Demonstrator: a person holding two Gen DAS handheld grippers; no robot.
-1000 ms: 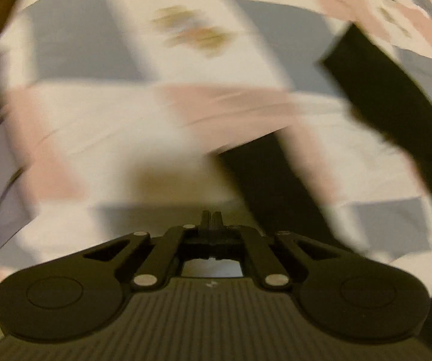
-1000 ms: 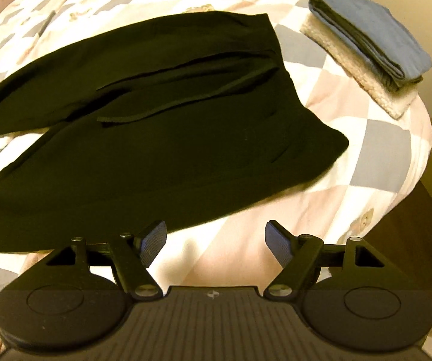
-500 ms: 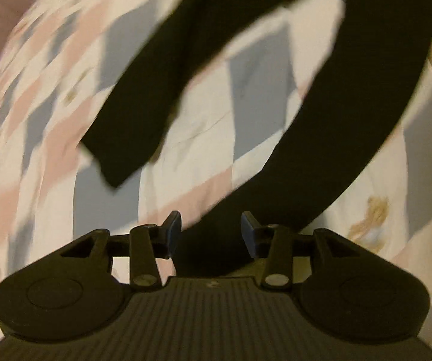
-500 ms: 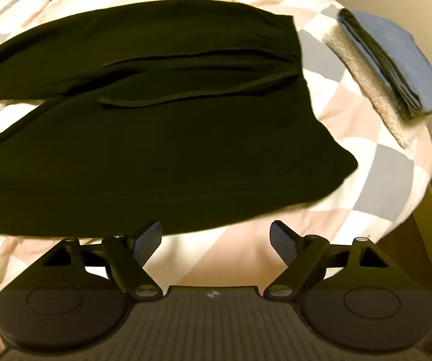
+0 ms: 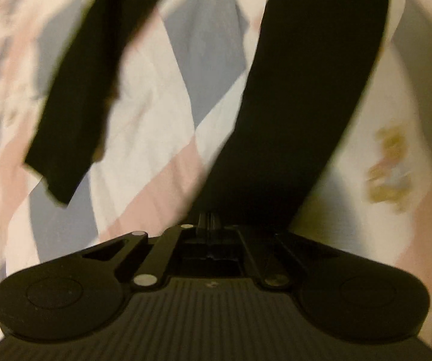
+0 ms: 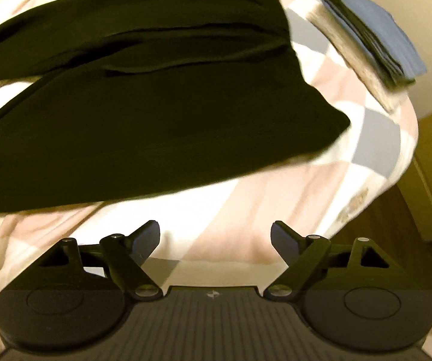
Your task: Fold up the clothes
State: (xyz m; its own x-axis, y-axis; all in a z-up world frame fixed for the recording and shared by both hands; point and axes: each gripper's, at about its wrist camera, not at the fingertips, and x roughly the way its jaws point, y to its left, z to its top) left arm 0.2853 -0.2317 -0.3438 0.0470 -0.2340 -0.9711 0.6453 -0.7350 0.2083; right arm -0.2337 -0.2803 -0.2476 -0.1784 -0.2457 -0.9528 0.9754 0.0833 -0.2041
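Left tool point(image 5: 208, 222): fingers closed, apparently on a leg end of the black trousers point(image 6: 143, 96), still unfolded on the bed point(image 6: 216, 210). Right tool point(image 6: 215, 236): wide, empty, short of the waist. Folded stack point(image 6: 375, 39) suggests earlier garments finished.

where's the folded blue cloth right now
In the right wrist view the folded blue cloth sits at the upper right, atop a cream folded cloth near the bed's corner, right of the black garment and apart from it.
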